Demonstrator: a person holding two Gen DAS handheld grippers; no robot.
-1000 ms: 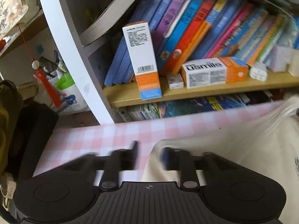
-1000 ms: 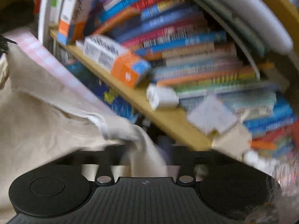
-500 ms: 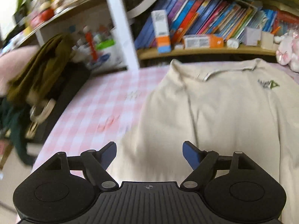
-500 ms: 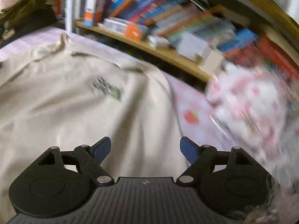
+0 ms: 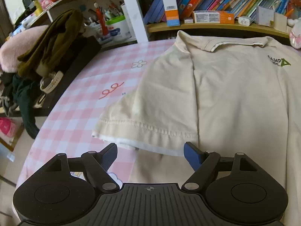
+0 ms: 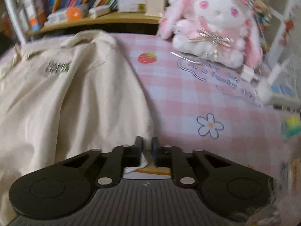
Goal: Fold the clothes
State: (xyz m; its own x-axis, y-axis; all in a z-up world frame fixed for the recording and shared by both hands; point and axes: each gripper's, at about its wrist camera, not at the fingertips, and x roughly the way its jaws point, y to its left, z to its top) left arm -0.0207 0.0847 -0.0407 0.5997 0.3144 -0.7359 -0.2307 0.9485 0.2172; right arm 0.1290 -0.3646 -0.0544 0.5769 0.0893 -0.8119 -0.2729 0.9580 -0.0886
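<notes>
A cream polo shirt (image 5: 235,94) with a green chest logo lies face up on the pink checked tablecloth (image 5: 84,103), collar toward the bookshelf. Its left short sleeve (image 5: 150,116) is spread out, white hem nearest me. My left gripper (image 5: 150,149) hovers open just in front of that hem, one blue-padded finger on each side and nothing pinched. In the right wrist view the shirt (image 6: 65,103) fills the left half. My right gripper (image 6: 147,143) is shut at the shirt's right edge, with a bit of white hem showing between the finger bases.
A bookshelf (image 5: 207,26) with books and boxes runs along the table's far edge. A pink and white plush rabbit (image 6: 212,28) and a white plug (image 6: 248,73) sit at the far right. Dark clothes (image 5: 50,41) hang over a chair beyond the left edge.
Both grippers pulled back from the shelf and let the shirt down flat. The right jaws then went from open to shut at the shirt's right edge. The left gripper stayed open and drew near the sleeve hem.
</notes>
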